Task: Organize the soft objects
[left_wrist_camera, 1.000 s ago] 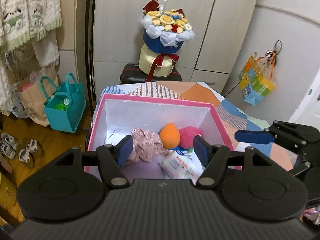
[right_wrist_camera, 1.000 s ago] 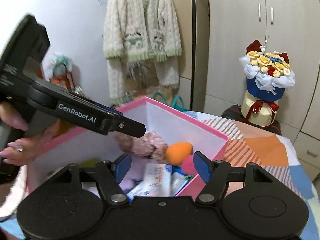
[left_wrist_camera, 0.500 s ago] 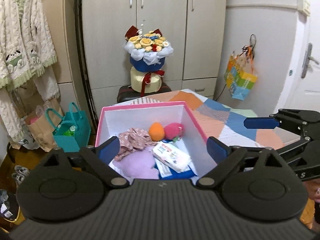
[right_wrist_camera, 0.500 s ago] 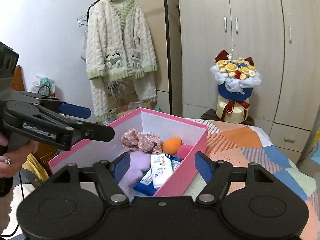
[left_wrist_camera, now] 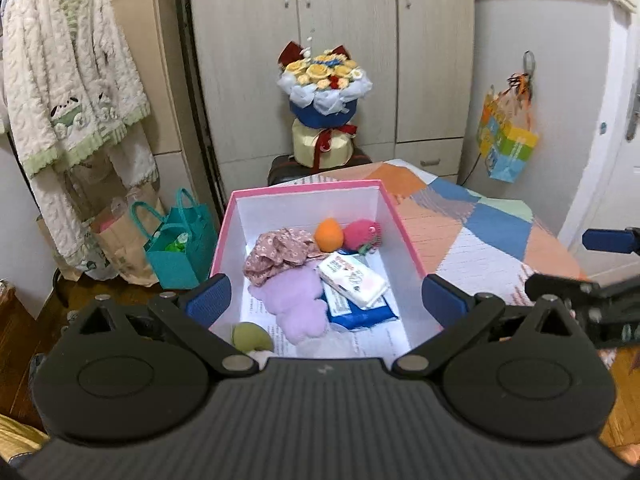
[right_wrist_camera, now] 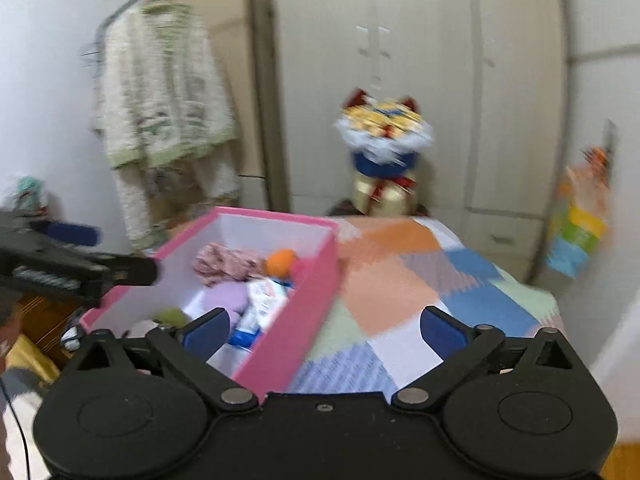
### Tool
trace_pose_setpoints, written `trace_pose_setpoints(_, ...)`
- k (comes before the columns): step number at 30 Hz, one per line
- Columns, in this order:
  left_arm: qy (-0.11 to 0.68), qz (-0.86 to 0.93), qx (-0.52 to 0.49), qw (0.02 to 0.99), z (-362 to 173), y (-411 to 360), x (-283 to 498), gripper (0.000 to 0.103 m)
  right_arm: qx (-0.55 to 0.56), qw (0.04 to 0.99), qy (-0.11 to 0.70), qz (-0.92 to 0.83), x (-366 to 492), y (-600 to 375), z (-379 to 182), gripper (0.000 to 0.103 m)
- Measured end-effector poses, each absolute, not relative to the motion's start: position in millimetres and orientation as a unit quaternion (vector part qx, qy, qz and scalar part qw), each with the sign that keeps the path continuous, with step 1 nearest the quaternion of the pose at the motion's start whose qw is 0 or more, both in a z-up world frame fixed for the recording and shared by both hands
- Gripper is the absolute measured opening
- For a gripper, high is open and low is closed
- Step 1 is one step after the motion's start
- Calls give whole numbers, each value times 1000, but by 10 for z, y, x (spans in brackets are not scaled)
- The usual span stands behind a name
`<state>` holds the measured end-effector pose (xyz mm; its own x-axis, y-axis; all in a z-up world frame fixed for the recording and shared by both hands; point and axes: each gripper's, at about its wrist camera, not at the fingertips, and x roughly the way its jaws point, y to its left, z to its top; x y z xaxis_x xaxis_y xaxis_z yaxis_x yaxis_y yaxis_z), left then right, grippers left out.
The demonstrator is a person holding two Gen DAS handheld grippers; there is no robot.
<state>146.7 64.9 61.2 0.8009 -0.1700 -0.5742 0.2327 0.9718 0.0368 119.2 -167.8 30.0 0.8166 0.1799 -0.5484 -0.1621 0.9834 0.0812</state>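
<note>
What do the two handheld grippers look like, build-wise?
Both match: the left gripper and right gripper each have a matte black ribbed body, two round black housings, black linkage arms on silver pivot pins, and blue pads on the fingertips. White lettering on the left gripper's side is too blurred to read.

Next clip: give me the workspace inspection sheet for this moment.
Surface: patchwork cloth, bare beside the box.
Job's things: pink box holds floral cloth, purple plush, orange ball, pink ball, wipes pack, green toy.
Clutter: nothing seen.
Grippers: left gripper and right gripper open, jaws just widened, nothing held.
Cables: thin cord at left edge.
Surroundings: wardrobe, bouquet, hanging cardigan, teal bag.
</note>
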Motion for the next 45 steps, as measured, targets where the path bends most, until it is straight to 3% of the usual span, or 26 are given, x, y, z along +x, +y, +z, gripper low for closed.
trace_pose_setpoints(6, 291, -66, 13, 954, 503, 595, 1196, 103, 48, 954, 284, 86, 914, -1864, 266, 103)
trace_pose_setpoints(23, 256, -87, 46, 962, 333, 243, 615, 103, 23, 965, 258, 39, 264, -1900, 259, 103)
trace_pose_setpoints(45, 234, -43, 44, 970, 242, 305, 398, 103, -1, 974, 226, -21, -116, -1906, 188, 103)
